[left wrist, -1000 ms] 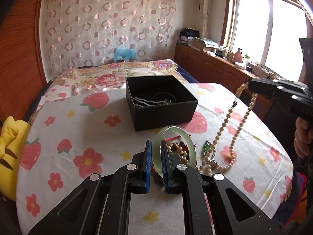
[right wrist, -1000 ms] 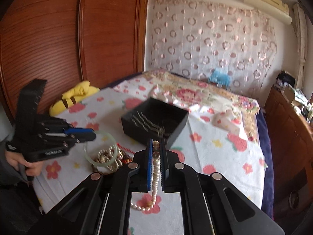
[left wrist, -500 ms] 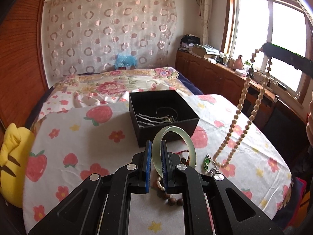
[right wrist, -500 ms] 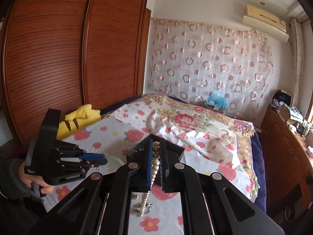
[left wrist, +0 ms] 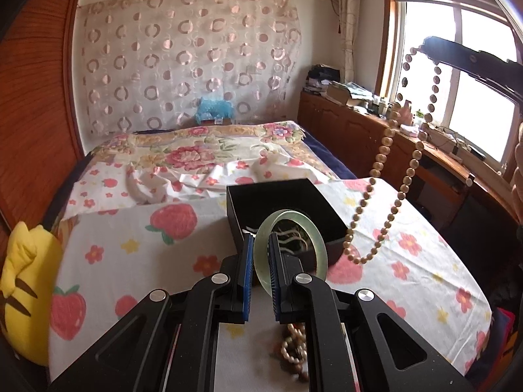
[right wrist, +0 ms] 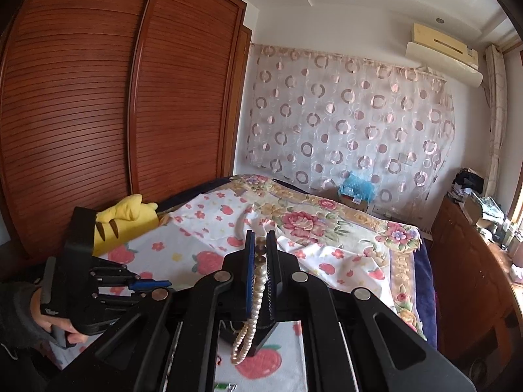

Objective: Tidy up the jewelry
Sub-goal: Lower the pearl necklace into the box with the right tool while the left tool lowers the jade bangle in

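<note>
A pale green jade bangle [left wrist: 291, 214] stands upright between the blue pads of my left gripper [left wrist: 260, 241], which is shut on its lower left rim. It hangs just in front of the open black box [left wrist: 278, 196], where thin chains lie. My right gripper [left wrist: 425, 45] is high at the upper right, shut on a long pearl necklace [left wrist: 392, 150] whose lower loop hangs by the box's right corner. In the right wrist view the pearl necklace [right wrist: 258, 290] runs down between the fingers of the right gripper [right wrist: 260, 238]. The left gripper [right wrist: 153, 283] shows at lower left.
More beads [left wrist: 292, 343] lie on the strawberry-print cloth [left wrist: 147, 254] under my left gripper. A yellow plush [left wrist: 23, 287] sits at the left edge. Behind is a flowered bed [left wrist: 196, 150]. A wooden wardrobe [right wrist: 98, 114] stands left, a low cabinet [left wrist: 359, 130] under the window.
Both grippers have risen. The necklace has been lifted off the cloth and hangs free beside the box. The bangle has come up off the bead pile toward the box.
</note>
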`<control>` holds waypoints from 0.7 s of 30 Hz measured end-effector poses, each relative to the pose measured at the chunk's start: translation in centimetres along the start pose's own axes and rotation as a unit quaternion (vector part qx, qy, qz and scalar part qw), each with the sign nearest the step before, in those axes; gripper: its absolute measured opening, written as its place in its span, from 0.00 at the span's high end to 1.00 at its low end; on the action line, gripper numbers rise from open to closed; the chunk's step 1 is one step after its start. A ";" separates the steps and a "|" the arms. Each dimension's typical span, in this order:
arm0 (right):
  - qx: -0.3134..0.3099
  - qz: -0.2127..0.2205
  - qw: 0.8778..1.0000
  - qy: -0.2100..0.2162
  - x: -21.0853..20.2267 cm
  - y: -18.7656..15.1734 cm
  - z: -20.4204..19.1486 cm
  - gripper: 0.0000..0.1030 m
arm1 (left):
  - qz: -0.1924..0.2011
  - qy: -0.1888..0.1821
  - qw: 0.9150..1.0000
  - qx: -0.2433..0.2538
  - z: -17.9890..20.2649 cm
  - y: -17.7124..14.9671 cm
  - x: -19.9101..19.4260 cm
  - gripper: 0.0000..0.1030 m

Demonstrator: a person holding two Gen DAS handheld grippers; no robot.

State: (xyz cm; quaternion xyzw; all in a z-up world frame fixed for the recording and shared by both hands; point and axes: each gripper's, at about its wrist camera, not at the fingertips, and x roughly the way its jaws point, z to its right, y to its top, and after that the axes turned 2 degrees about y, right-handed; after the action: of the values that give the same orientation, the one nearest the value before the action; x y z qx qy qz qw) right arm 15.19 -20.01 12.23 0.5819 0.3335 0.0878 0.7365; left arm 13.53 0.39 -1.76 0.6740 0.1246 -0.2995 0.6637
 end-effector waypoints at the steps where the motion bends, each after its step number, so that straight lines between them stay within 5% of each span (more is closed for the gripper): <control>1: 0.000 0.001 1.000 0.001 0.5 0.3 0.3 0.93 | 0.001 0.001 1.000 0.001 -0.1 0.4 0.3 0.92; 9: 0.016 0.002 1.000 0.001 4.3 0.7 2.3 0.92 | -0.007 0.007 1.000 0.000 -0.7 2.1 3.0 0.92; 21: 0.049 -0.075 0.995 0.040 10.8 -5.2 3.6 0.92 | -0.027 0.011 1.000 0.004 -0.8 3.7 7.2 0.92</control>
State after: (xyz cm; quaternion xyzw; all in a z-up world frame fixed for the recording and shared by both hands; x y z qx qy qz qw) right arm 24.19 -18.86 3.65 0.5867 0.4087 0.0393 0.6980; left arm 21.51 -0.82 -2.93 0.6761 0.1487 -0.3106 0.6513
